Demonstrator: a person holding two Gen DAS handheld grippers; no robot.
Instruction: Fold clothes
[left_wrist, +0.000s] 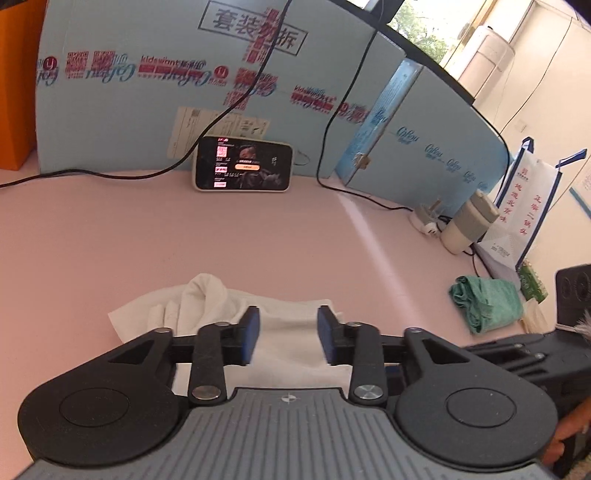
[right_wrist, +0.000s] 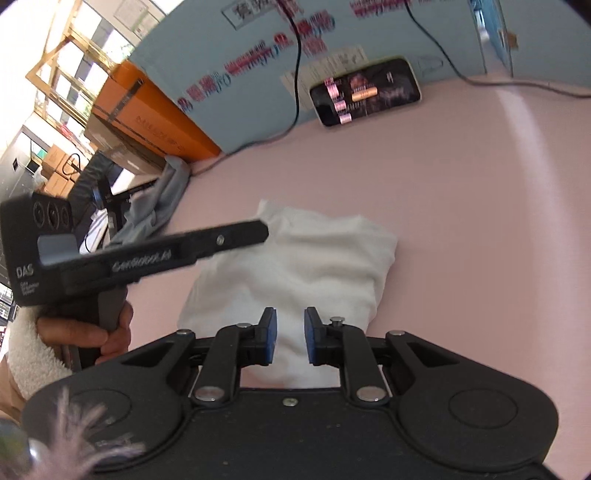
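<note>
White garment: soft matt cloth, faintly napped, creased. Tabletop: smooth pink, matt with a slight sheen. Left tongs: matt black plastic arms, bright metal rivets, blue rubbery pads. Right tongs: same build. Green cloth, far right: crumpled knit. Phone: glossy glass screen. Blue panel behind: smooth printed card. Sleeve: white fleecy pile.

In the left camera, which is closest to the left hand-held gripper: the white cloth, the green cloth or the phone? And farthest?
From the left hand-held gripper:
1. White cloth, right under it.
2. Green cloth, off to the right.
3. Phone, at the back, against the blue board.
</note>
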